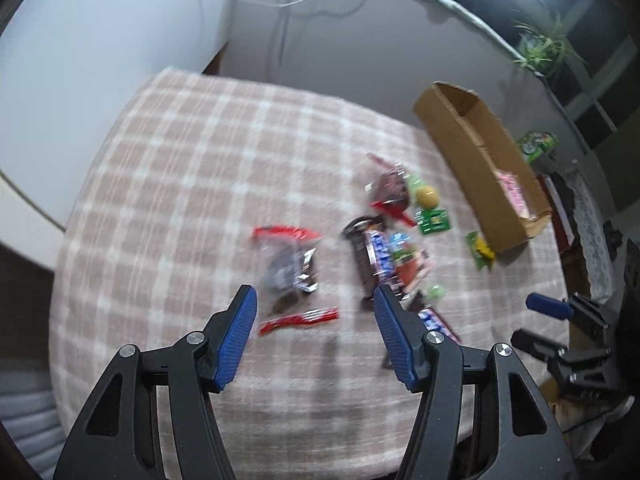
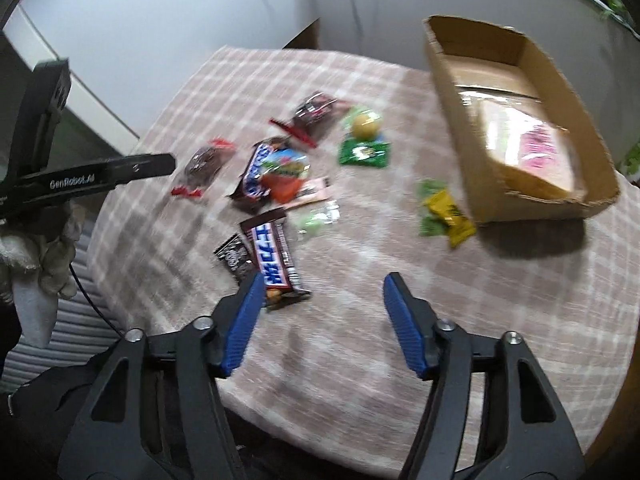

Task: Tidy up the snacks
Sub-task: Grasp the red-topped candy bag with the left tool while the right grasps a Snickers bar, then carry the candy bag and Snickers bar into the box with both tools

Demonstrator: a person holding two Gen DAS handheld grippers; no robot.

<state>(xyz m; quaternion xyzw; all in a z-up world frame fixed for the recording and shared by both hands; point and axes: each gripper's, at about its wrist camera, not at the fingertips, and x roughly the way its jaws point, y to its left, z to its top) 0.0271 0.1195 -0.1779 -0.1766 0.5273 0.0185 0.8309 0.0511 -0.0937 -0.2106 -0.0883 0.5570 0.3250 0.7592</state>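
Observation:
Several wrapped snacks lie scattered on a checked pink tablecloth (image 1: 168,184). A clear bag with red ends (image 1: 289,268) lies just ahead of my open, empty left gripper (image 1: 314,304). Snickers bars (image 1: 378,254) lie in a pile to its right. In the right wrist view a Snickers bar (image 2: 272,260) lies by the left finger of my open, empty right gripper (image 2: 324,286). A green and yellow packet (image 2: 444,212) lies beside the cardboard box (image 2: 456,120), which holds a pink-labelled bag (image 2: 536,148). The box also shows in the left wrist view (image 1: 460,148).
Both views are motion-blurred. A yellow ball-shaped sweet (image 2: 366,124) and a green packet (image 2: 362,154) lie mid-table. The right gripper (image 1: 560,320) shows at the table's right edge in the left wrist view. A potted plant (image 1: 544,48) stands behind the box.

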